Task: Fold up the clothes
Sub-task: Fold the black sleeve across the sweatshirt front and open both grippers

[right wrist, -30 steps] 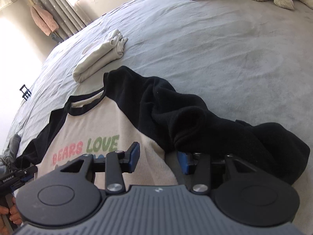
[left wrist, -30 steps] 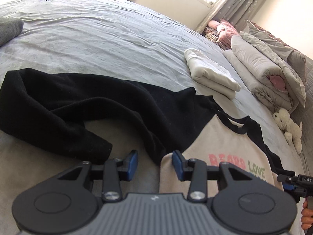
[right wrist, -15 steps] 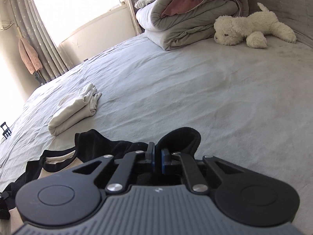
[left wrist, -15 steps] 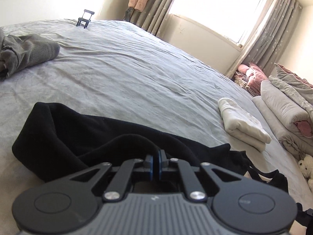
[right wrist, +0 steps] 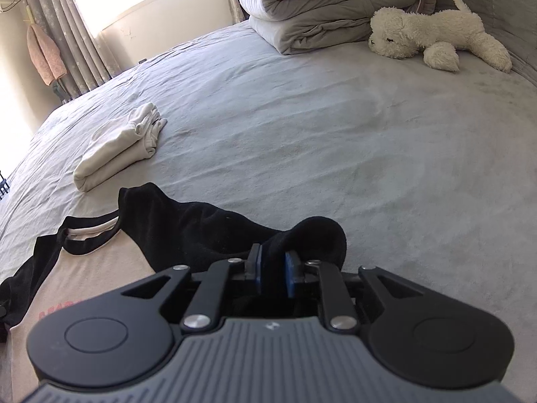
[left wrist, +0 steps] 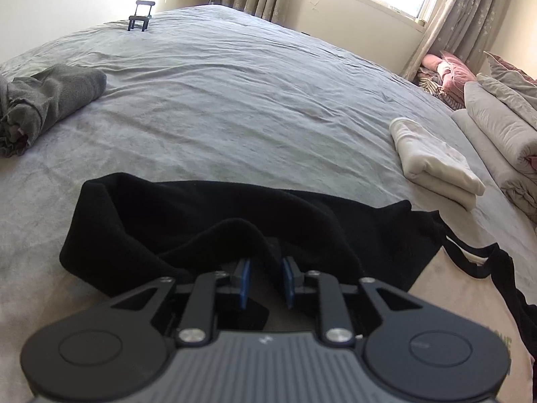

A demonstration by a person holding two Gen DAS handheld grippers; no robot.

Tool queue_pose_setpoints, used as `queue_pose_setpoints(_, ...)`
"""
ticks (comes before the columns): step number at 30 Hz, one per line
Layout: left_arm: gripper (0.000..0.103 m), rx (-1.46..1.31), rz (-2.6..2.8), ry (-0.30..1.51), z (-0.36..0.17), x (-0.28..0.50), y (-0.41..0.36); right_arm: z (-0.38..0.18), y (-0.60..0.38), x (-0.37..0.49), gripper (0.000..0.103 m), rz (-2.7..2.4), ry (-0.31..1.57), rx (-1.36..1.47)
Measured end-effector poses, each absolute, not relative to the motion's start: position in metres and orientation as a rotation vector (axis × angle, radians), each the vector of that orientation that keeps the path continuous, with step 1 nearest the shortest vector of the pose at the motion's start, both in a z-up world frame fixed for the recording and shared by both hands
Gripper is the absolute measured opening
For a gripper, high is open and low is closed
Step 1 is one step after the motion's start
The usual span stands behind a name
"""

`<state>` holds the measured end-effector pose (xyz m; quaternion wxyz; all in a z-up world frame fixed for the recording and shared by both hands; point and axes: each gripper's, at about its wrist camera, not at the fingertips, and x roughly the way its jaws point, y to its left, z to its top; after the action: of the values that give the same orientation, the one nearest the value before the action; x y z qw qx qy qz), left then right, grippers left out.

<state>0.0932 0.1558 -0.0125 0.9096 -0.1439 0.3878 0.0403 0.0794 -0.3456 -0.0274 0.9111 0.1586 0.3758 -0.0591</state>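
My 2 claws: left claw (left wrist: 265, 280) and right claw (right wrist: 272, 273), both opening, a black sleeve (right wrist: 302, 238) of 1 shirt (left wrist: 446, 305) btwn each pair of pads. Shirt lies on bed (left wrist: 235, 100); 1 folded white garment (left wrist: 433, 161) nearby.

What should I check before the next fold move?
1. Right gripper grip: jaws opening, right-hand sleeve fills the gap between the pads: ok.
2. Left gripper grip: jaws opening, gap visible, left-hand sleeve arches over the tips: cannot tell.
3. Shirt body flat on the bed: ok.
4. Sleeves smooth: both bunched: not ok.
5. Folded white garment apart from the shirt: ok.
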Motion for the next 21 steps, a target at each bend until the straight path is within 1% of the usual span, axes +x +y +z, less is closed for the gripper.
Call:
queue_pose_setpoints(2, 0.022, -0.256, 0.047, 0.819, -0.005, 0.088, 0.15, -0.019, -0.342, 0.074, 0.033, -0.117, 0.764, 0.32)
queue_pose_setpoints(3, 0.023, -0.231, 0.026, 0.829, -0.002, 0.085, 0.146, -0.015, -0.341, 0.071, 0.033, -0.107, 0.756, 0.315)
queue_pose_setpoints(5, 0.023, -0.187, -0.02, 0.832, 0.004, 0.079, 0.137, -0.008, -0.338, 0.066, 0.033, -0.089, 0.739, 0.302)
queue_pose_setpoints(7, 0.027, -0.162, -0.067, 0.824, 0.009, 0.077, 0.129, -0.004, -0.334, 0.067, 0.034, -0.073, 0.722, 0.284)
queue_pose_setpoints(9, 0.038, -0.143, -0.094, 0.8, 0.014, 0.082, 0.123, -0.001, -0.328, 0.075, 0.034, -0.051, 0.719, 0.255)
queue_pose_setpoints(10, 0.039, -0.132, -0.103, 0.786, 0.017, 0.086, 0.121, -0.002, -0.324, 0.081, 0.034, -0.035, 0.721, 0.234)
queue_pose_setpoints(11, 0.043, -0.121, -0.113, 0.772, 0.019, 0.091, 0.119, -0.003, -0.319, 0.087, 0.034, -0.015, 0.722, 0.212)
queue_pose_setpoints(13, 0.048, -0.099, -0.139, 0.749, 0.02, 0.107, 0.116, -0.007, -0.311, 0.099, 0.034, 0.019, 0.727, 0.167)
queue_pose_setpoints(15, 0.051, -0.06, -0.156, 0.741, 0.016, 0.128, 0.115, -0.015, -0.304, 0.112, 0.034, 0.039, 0.737, 0.118)
queue_pose_setpoints(21, 0.051, 0.075, -0.178, 0.724, -0.003, 0.182, 0.115, -0.037, -0.297, 0.148, 0.035, 0.083, 0.77, 0.031)
